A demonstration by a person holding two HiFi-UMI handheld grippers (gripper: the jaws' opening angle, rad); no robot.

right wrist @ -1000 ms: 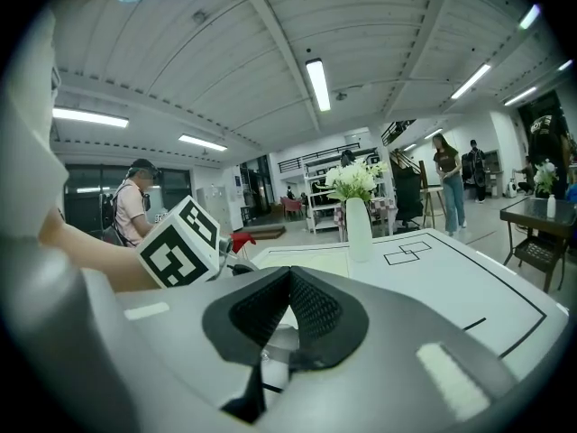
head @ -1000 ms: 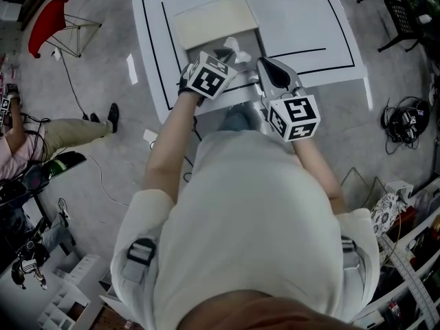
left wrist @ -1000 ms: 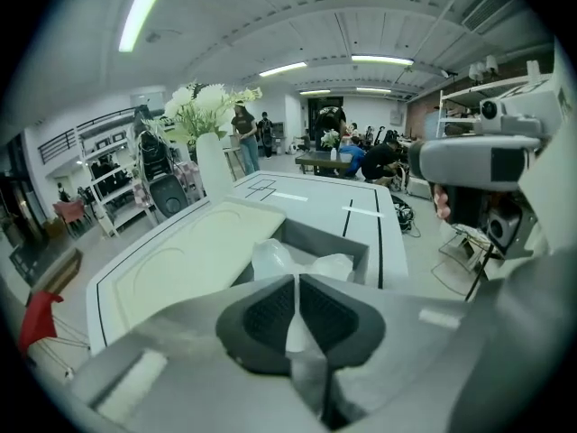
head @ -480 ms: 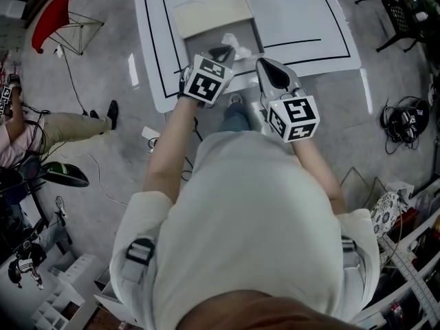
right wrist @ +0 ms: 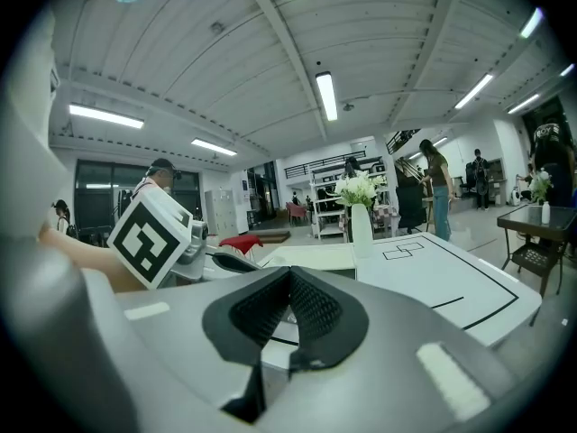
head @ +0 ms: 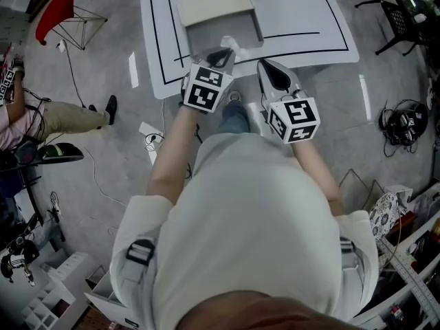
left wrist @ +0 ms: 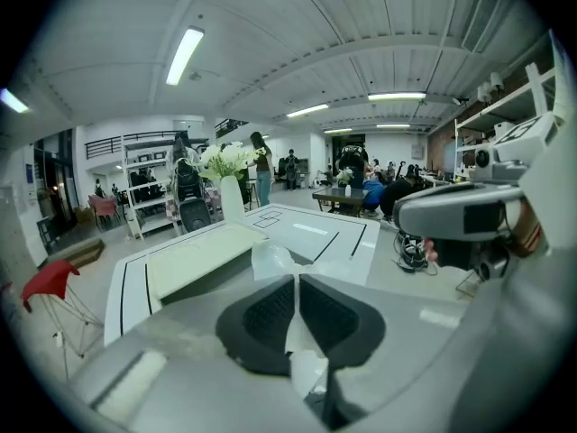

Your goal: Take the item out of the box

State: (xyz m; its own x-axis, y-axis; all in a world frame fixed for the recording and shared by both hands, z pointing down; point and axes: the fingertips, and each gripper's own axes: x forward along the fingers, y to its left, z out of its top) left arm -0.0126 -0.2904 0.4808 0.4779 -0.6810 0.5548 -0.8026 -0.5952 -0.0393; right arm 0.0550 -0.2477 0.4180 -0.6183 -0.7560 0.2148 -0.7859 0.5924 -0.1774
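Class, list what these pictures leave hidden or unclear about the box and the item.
- The item: left gripper view, the left tool covers all but a crumpled clear end; head view, too small.
- The box floor: head view, the near end lies under the left tool and item.
- The table: head view, far side cut off by the top edge.

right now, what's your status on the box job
Left gripper shut on crumpled clear plastic packet. Right gripper shut, empty. Packet at near edge of open grey box on white table. Nothing blocking it.
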